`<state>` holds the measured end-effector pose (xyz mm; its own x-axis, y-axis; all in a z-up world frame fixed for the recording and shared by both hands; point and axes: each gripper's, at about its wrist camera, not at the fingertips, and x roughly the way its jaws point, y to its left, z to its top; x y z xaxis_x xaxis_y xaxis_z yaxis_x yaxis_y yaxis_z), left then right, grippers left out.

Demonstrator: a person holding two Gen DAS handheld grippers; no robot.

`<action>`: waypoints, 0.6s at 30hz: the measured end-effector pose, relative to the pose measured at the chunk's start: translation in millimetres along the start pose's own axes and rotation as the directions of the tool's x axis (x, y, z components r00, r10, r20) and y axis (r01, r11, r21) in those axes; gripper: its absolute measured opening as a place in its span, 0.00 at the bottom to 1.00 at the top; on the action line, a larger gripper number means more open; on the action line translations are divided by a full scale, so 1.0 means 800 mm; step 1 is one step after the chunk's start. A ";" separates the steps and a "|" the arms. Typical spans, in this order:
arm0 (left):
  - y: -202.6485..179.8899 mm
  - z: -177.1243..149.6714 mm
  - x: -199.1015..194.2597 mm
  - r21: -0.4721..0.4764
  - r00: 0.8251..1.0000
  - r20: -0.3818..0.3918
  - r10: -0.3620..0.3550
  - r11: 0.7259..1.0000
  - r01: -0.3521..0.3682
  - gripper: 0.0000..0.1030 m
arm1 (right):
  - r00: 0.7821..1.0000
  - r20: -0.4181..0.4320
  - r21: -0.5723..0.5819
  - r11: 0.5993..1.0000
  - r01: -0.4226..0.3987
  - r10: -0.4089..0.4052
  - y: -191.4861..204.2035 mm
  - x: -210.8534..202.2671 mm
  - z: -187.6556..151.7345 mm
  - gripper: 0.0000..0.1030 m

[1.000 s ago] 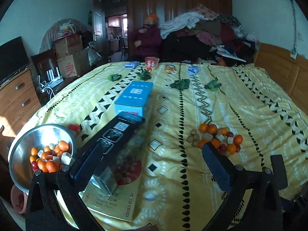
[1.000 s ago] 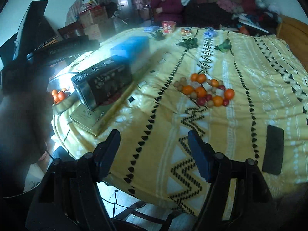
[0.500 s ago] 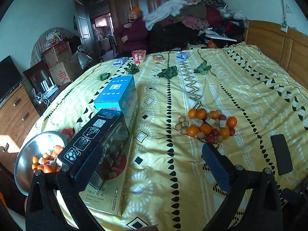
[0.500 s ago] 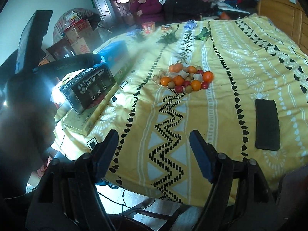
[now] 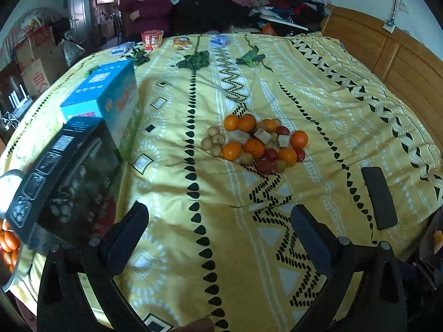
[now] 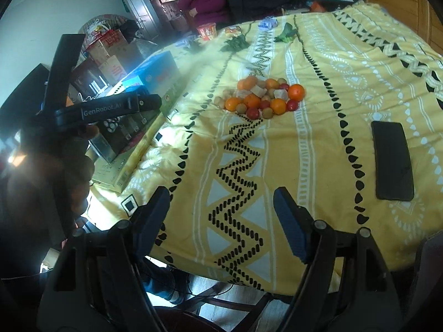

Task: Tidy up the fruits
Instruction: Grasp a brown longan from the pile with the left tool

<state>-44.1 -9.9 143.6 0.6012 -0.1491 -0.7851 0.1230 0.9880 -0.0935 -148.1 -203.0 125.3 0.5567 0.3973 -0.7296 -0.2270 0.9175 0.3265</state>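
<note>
A pile of fruit (image 5: 257, 141) lies on the yellow patterned bedspread (image 5: 332, 96): oranges, small red fruits, brown round fruits and pale cubes. It also shows in the right wrist view (image 6: 263, 96). My left gripper (image 5: 218, 232) is open and empty, well short of the pile. My right gripper (image 6: 221, 213) is open and empty near the bed's front edge. A metal bowl (image 5: 8, 177) holding oranges (image 5: 8, 244) sits at the far left edge, mostly hidden by a black box (image 5: 63, 177).
A blue box (image 5: 105, 94) and the black box sit on a flat box at left. A black phone (image 5: 379, 202) lies at right, also in the right wrist view (image 6: 391, 160). Leafy greens (image 5: 193, 61) and snacks lie at the far end. A person sits behind.
The left gripper has swung right, so the bowl slid to the left edge and the fruit pile came to centre. The right gripper moved forward and right toward the pile.
</note>
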 end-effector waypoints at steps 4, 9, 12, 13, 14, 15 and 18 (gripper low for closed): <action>0.024 0.023 0.067 -0.115 0.997 -0.053 -0.060 0.992 0.053 0.81 | 1.000 -0.025 0.044 0.999 0.020 -0.019 -0.023 0.016 0.002 0.76; 0.054 0.054 0.159 -0.209 0.990 -0.112 -0.084 0.976 0.059 0.60 | 0.996 -0.084 0.103 0.994 0.044 -0.035 -0.054 0.042 0.002 0.76; 0.065 0.067 0.195 -0.239 0.989 -0.129 -0.079 0.970 0.047 0.51 | 0.993 -0.114 0.107 0.993 0.055 -0.043 -0.065 0.057 0.005 0.76; 0.067 0.072 0.206 -0.237 0.990 -0.128 -0.061 0.971 0.029 0.48 | 0.992 -0.119 0.106 0.993 0.059 -0.046 -0.068 0.061 0.007 0.76; 0.068 0.076 0.215 -0.233 0.991 -0.123 -0.046 0.972 0.016 0.46 | 0.991 -0.123 0.104 0.993 0.062 -0.049 -0.071 0.066 0.010 0.76; 0.068 0.079 0.222 -0.228 0.992 -0.122 -0.041 0.974 0.012 0.44 | 0.990 -0.127 0.102 0.993 0.065 -0.052 -0.075 0.071 0.014 0.76; 0.062 0.089 0.241 -0.195 0.994 -0.108 -0.035 0.981 0.013 0.37 | 0.990 -0.132 0.086 0.994 0.071 -0.059 -0.083 0.084 0.023 0.76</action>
<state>134.3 7.2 31.4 0.5079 -0.1784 -0.8427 -0.0255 0.9748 -0.2217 -80.8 -237.1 65.6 0.4592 0.3409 -0.8203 -0.1174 0.9386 0.3243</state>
